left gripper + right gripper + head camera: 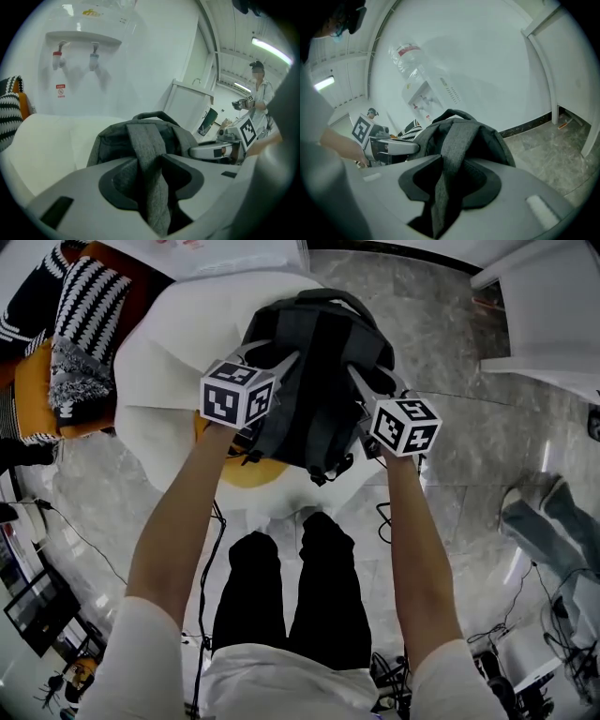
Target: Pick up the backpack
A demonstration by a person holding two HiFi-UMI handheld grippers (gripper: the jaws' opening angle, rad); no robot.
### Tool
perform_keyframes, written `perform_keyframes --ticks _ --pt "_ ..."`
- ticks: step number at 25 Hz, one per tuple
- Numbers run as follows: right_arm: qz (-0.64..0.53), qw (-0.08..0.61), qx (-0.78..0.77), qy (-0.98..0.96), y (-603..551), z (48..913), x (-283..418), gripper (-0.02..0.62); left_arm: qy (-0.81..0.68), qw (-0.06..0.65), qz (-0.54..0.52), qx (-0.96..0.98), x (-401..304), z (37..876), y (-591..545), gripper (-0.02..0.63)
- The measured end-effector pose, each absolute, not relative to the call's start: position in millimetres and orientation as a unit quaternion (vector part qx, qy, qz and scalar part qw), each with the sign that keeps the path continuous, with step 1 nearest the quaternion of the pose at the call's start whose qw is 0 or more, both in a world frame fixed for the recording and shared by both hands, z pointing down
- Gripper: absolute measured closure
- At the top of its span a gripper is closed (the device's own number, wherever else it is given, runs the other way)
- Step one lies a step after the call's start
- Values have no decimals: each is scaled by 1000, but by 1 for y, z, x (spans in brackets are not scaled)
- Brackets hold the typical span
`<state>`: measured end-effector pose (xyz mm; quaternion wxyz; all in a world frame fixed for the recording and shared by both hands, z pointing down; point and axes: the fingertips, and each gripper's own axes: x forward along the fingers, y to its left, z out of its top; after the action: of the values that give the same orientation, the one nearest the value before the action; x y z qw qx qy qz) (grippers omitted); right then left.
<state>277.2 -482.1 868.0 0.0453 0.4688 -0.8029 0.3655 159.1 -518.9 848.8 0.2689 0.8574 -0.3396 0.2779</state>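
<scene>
A dark grey backpack (314, 362) rests on a white rounded seat (169, 352), with its top handle at the far side. My left gripper (272, 354) is at its left side and my right gripper (377, 381) at its right. In the left gripper view, the left gripper (150, 174) is shut on the left shoulder strap (144, 140), which is pinched between its dark pads. In the right gripper view, the right gripper (449, 182) is shut on the right shoulder strap (457, 140) in the same way. Each gripper also shows in the other's view.
Black-and-white striped cushions (84, 324) lie on an orange seat at the left. A water dispenser (79, 51) stands behind the white seat. White furniture (548, 306) is at the far right. Cables (386, 512) trail on the marble floor. Another person's legs (544, 512) are at the right.
</scene>
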Motion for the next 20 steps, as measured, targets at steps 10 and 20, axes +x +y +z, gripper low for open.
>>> perform_keyframes --ticks 10,20 --pt "373 48 458 -805 -462 835 271 525 -330 261 291 859 151 819 -502 520" --pt "387 45 448 -804 -420 795 256 544 -324 275 297 855 135 786 -458 546"
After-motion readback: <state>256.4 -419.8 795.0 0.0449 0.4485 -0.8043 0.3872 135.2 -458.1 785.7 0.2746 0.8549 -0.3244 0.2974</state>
